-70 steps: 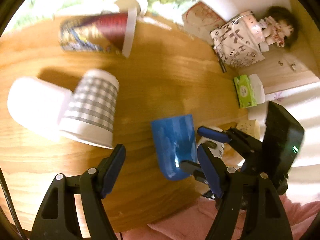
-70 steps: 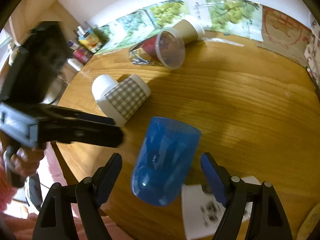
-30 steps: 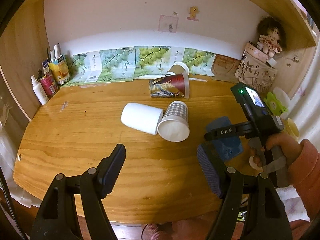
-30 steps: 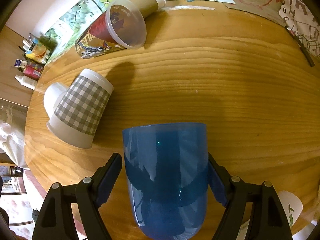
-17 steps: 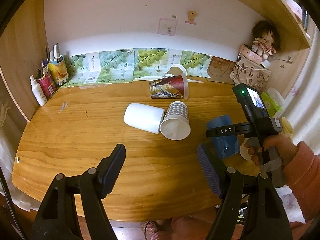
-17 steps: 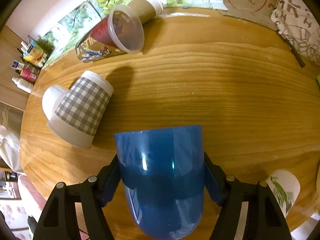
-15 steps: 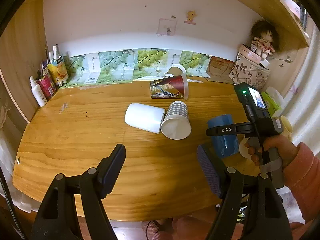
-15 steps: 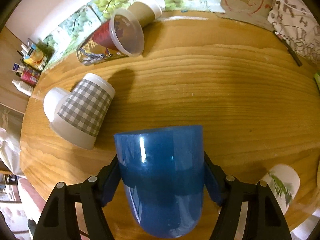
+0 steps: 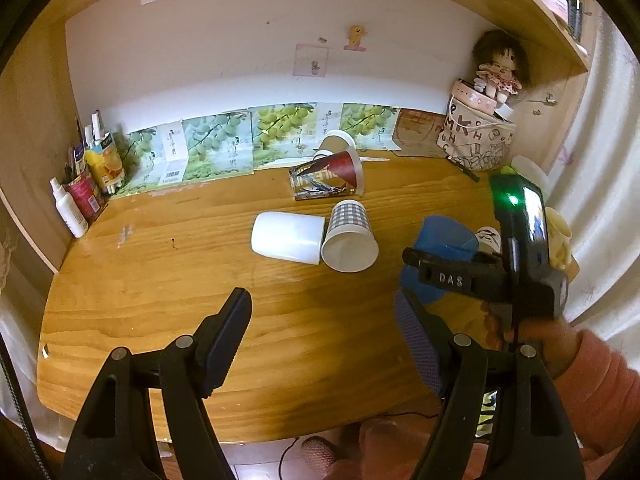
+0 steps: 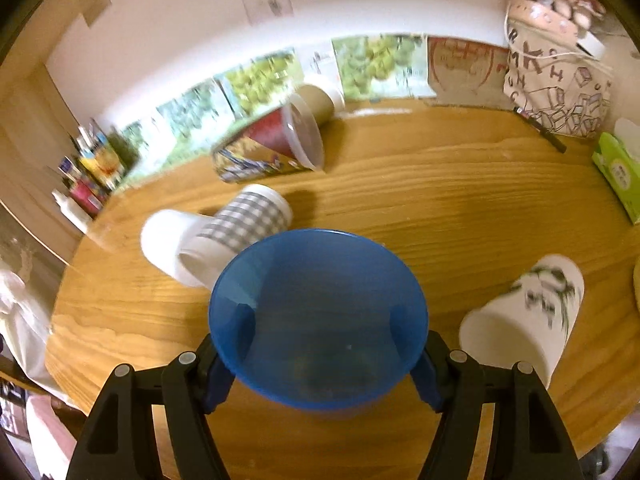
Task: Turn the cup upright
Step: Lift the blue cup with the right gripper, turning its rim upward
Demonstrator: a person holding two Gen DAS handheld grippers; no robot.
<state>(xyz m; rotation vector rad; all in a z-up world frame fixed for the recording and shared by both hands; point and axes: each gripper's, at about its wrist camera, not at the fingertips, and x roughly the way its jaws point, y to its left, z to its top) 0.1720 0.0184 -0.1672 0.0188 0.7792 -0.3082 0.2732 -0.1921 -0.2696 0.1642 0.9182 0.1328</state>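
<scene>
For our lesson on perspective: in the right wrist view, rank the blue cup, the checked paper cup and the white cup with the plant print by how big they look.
1. blue cup, largest, though it sits nearest the camera, held in the right tongs.
2. white cup with the plant print.
3. checked paper cup, but it is partly hidden behind the blue cup and blurred, so ranks two and three are unsure.

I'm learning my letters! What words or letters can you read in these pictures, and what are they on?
"DAS": on the right hand-held gripper, shut on the blue cup.
"M", "K", "H" among scattered letters: on the cloth bag.
Print on the grape posters, lying printed cup and bottles: too small or blurred.
</scene>
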